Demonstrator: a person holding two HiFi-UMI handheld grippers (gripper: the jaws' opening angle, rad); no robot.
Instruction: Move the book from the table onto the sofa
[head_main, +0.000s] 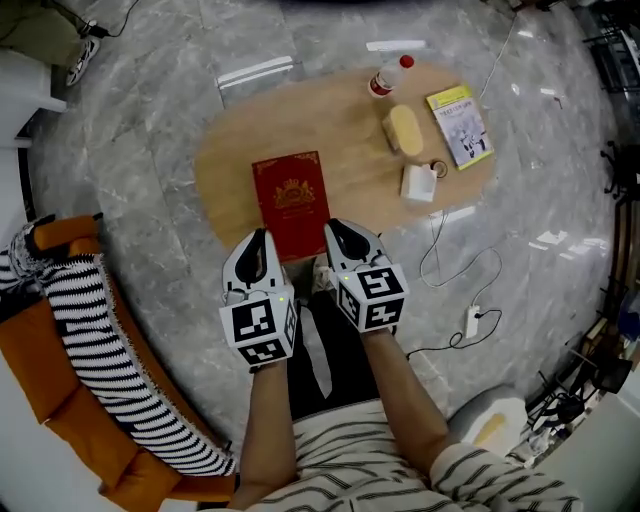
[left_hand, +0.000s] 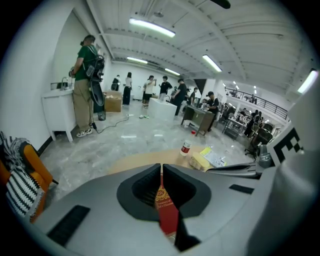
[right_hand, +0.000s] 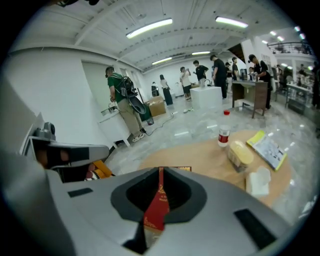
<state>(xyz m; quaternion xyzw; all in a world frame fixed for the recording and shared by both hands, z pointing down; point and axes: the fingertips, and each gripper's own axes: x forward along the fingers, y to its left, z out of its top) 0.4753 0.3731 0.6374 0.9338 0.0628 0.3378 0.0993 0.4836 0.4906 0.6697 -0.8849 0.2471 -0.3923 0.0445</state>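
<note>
Book: dark red hardcover book with gold print on the cover (head_main: 291, 203), lying flat on the table, its near end right at the table's near edge, not on the sofa yet
Left gripper (head_main: 258, 240): jaws pressed together with nothing pinched between them, tip hanging over the book's near left corner; in the left gripper view (left_hand: 161, 167) you only see a strip of red cover through the slit below the tips
Right gripper (head_main: 338, 232): same deal, jaws together and empty, tip just beside the book's near right edge; the right gripper view (right_hand: 160, 171) also shows red cover behind the closed tips
Table: oval light wooden table (head_main: 340, 130)
Far side of table: clear plastic bottle with a red cap and red label (head_main: 388, 77), standing upright
Right half of table: pale yellow packet (head_main: 404, 129), small white box (head_main: 418, 183) just below it, yellow-green booklet (head_main: 460, 125) further right, all well apart from the book
Sofa: orange sofa (head_main: 45, 370) at the left, with a black-and-white striped throw (head_main: 100, 350) draped over it
Floor: grey marble tiles (head_main: 150, 120), white cable and plug (head_main: 472, 322) lying to the table's right
Background: person in a green top with a backpack (left_hand: 85, 85), standing by a white counter
</note>
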